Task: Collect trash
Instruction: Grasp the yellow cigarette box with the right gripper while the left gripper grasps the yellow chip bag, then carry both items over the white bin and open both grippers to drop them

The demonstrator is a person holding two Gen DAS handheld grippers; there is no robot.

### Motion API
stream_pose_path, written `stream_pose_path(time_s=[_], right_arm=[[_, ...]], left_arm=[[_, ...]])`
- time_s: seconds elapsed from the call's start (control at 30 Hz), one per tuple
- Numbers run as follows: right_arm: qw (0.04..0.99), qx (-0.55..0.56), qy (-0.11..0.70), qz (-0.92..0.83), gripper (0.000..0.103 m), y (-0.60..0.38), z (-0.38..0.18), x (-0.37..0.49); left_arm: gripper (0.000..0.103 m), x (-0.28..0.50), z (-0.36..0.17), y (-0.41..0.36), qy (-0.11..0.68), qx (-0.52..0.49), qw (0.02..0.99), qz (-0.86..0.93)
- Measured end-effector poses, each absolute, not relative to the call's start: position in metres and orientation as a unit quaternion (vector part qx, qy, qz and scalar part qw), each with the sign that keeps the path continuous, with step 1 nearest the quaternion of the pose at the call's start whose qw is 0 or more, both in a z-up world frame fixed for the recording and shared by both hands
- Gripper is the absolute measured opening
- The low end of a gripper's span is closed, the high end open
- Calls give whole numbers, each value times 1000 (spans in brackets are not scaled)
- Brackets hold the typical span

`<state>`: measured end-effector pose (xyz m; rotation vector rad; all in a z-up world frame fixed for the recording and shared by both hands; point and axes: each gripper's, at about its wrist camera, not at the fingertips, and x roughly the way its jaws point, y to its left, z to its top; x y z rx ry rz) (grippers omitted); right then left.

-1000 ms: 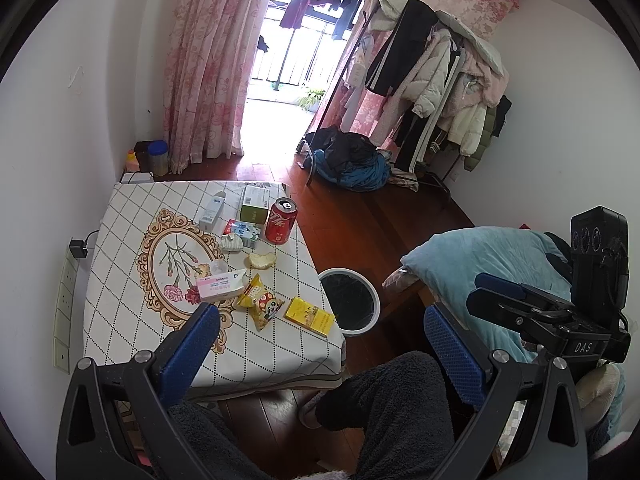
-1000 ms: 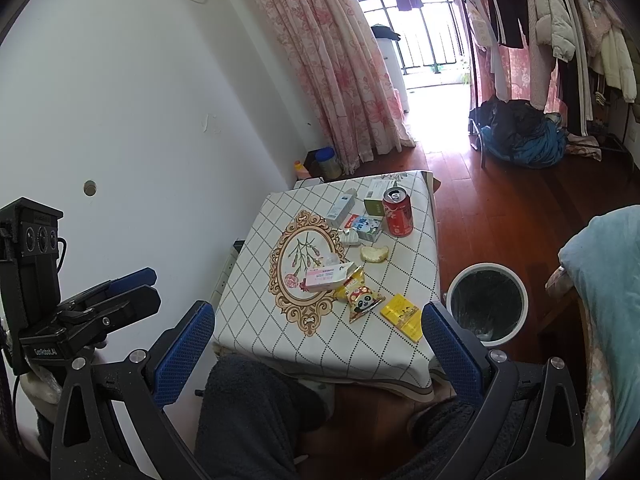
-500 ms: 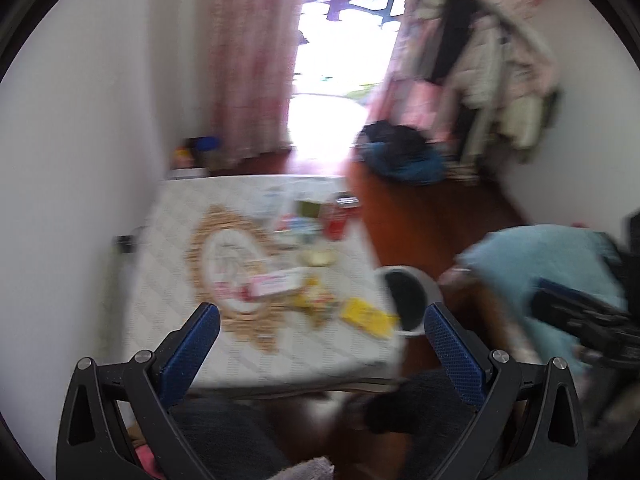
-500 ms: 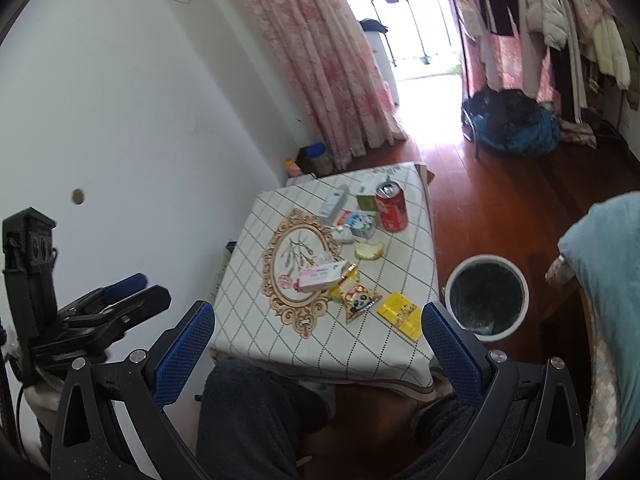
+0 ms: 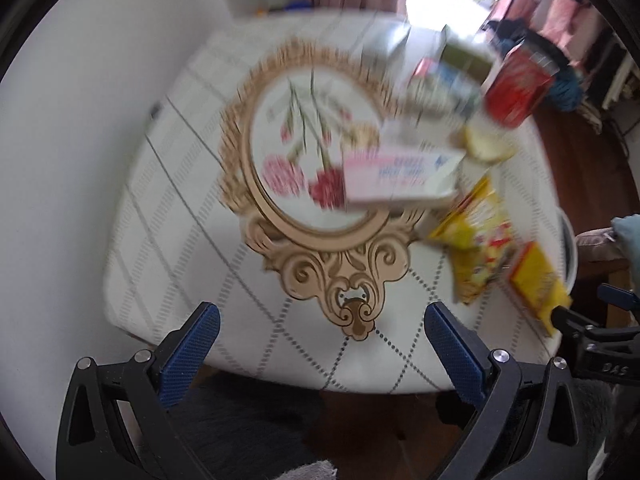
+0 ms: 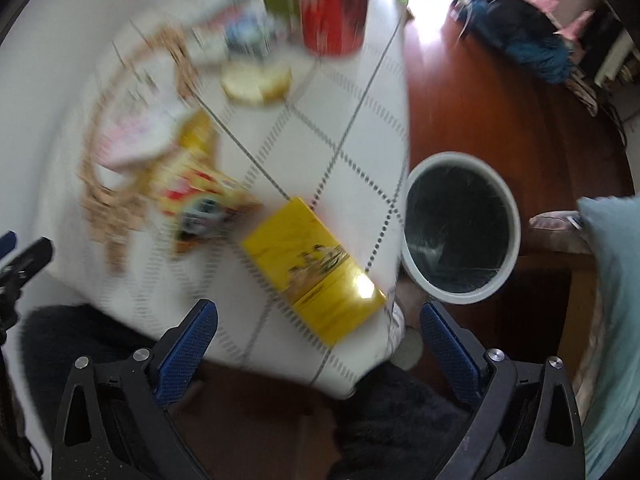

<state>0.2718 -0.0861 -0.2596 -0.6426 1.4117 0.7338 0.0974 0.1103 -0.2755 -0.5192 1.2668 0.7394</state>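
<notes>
Trash lies on a small table with a patterned cloth point(image 5: 192, 216). In the left wrist view I see a pink and white box point(image 5: 396, 176), a yellow snack bag point(image 5: 476, 240), a flat yellow packet point(image 5: 536, 284) and a red can point(image 5: 520, 84). My left gripper point(image 5: 320, 332) is open and empty over the table's near edge. In the right wrist view the yellow packet point(image 6: 312, 264) lies at the table corner, just ahead of my open, empty right gripper point(image 6: 316, 332). The white trash bin point(image 6: 460, 228) with a black liner stands on the floor right of the table.
A bread-like piece point(image 6: 256, 80), the red can point(image 6: 332, 8) and small cartons sit at the table's far side. A white wall point(image 5: 80, 120) runs along the left. A blue-covered bed point(image 6: 612, 280) is at the right. Bags point(image 6: 520, 32) lie on the wooden floor.
Both grippers have moved quickly forward and down toward the table, which now fills the blurred views. The right gripper has come close to the yellow packet and the bin. Both stay open.
</notes>
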Motion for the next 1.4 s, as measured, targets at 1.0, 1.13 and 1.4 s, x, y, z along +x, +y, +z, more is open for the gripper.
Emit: stream_pose_path(time_s=[1.0,1.13,1.4], right_arm=[[673,-95,672,294,67,-167,-326,315],[676,-86,668,299,67,-172,-328,323],[687,-66,656,306,66,-163,-314,312]], left_arm=[[44,199,-320,64,546,-366,715,238],[38,208,-316,50,550,-314,734,245],[35,193,-301,36,560,-211,757,263]])
